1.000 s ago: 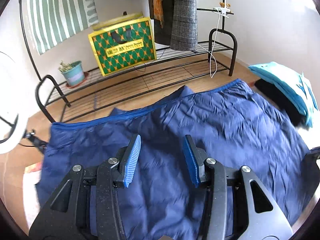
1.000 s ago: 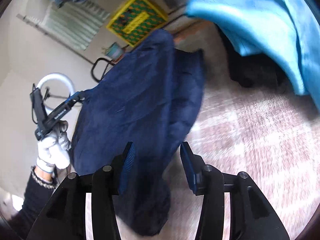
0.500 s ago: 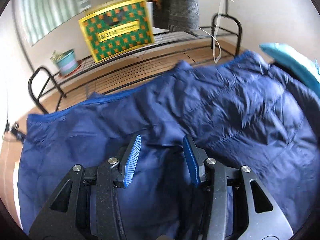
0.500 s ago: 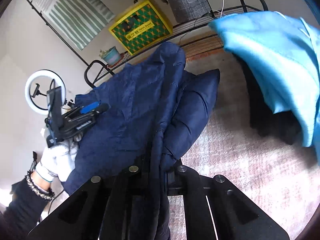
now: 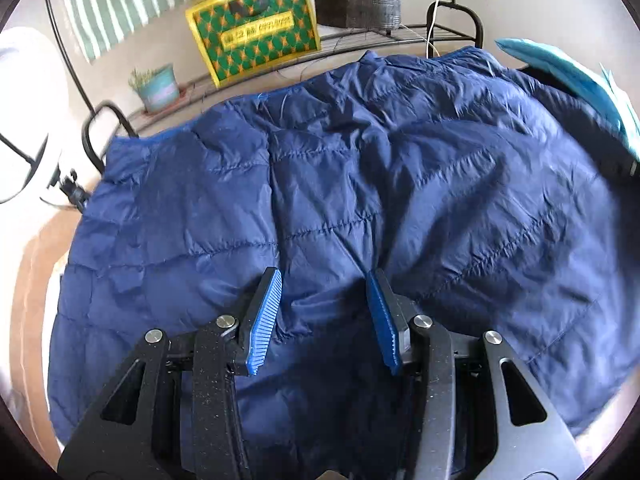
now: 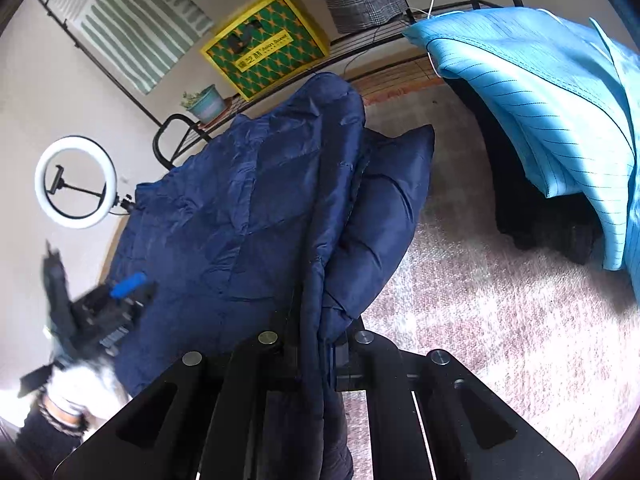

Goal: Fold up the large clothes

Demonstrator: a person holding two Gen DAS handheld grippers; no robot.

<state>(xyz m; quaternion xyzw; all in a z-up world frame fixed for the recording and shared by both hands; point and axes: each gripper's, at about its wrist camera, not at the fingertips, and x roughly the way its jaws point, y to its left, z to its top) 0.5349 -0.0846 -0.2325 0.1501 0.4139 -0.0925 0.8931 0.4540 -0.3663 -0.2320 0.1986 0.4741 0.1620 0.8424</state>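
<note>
Right gripper (image 6: 316, 354): fingers clamped tight on a gathered edge of the navy quilted jacket (image 6: 248, 216). Left gripper (image 5: 322, 312): fingers partly spread above the jacket, gripping nothing.

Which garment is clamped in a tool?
The navy quilted jacket, pinched in the right tool; the light blue garment lies apart, untouched.

Garment: a navy quilted jacket (image 5: 400, 184) fills most of the view, creased, spread flat.
Left gripper (image 5: 324, 312): blue ribbed pads apart, jacket fabric beneath and between them, not pinched.
Behind: a black wire rack (image 5: 360, 40) holding a yellow-green patterned box (image 5: 252, 28) and a small potted plant (image 5: 158, 84).
Right edge: a turquoise cloth (image 5: 580, 76).
</note>
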